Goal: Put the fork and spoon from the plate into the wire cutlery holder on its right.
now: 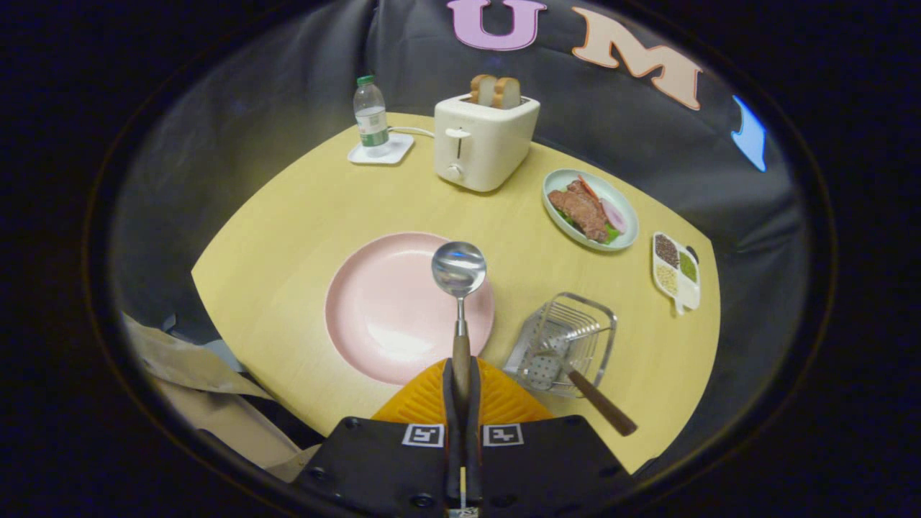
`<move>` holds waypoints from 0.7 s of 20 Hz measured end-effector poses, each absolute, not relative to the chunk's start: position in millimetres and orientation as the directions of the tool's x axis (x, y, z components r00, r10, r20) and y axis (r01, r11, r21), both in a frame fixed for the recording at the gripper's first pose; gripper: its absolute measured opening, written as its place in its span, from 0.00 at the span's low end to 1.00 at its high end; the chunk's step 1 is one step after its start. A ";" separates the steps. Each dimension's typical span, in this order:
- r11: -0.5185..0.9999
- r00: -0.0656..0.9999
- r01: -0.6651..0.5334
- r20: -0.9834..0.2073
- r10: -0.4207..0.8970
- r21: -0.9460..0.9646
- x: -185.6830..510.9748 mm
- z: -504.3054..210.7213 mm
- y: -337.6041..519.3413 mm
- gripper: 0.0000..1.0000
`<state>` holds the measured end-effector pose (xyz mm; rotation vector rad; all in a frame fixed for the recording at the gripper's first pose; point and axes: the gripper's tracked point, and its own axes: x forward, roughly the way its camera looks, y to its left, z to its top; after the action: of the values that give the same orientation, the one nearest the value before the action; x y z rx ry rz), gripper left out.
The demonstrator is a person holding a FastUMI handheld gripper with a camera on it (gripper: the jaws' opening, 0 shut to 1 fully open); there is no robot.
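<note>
Where the pale wooden table (302,216) curves away toward the booth wall, its far side is lined with things: a water bottle (371,115) on a white coaster (381,151), a cream toaster (486,140) with two slices of bread (496,91) standing in it, a light green dish of food (591,208) and a small divided tray of grains (676,272) near the right edge. The near middle of the table is more open, with bare wood to the left of the pink plate (381,309) and between the plate and the toaster. The gripper (461,388) is pressed together on the spoon (459,277), both fingers pinching its brown wooden handle, so that the spoon points straight ahead of the fingers with its shiny round bowl lifted over the right part of the plate. Just right of the plate stands the wire cutlery holder (565,342), and the fork (575,374) already lies in it, its metal head down inside the basket and its brown handle slanting out over the near rim toward the right of the fingers. The plate itself is bare.
</note>
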<state>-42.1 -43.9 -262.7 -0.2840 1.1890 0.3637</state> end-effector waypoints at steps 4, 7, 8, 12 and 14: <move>0.895 0.293 -0.441 -0.953 0.077 -0.063 -38.7 -244.8 -89.1 0.07; 0.889 0.254 -0.451 -0.966 0.042 -0.080 -39.0 -238.8 -117.6 0.07; 0.889 0.239 -0.450 -0.970 0.030 -0.084 -39.7 -238.7 -125.4 0.07; 0.899 0.200 -0.433 -0.979 0.030 -0.060 -40.5 -242.2 -136.9 0.08; 0.901 0.185 -0.430 -0.982 0.039 -0.045 -41.7 -243.6 -136.9 0.10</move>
<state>-41.7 -136.9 -243.6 -0.3451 1.3508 0.3400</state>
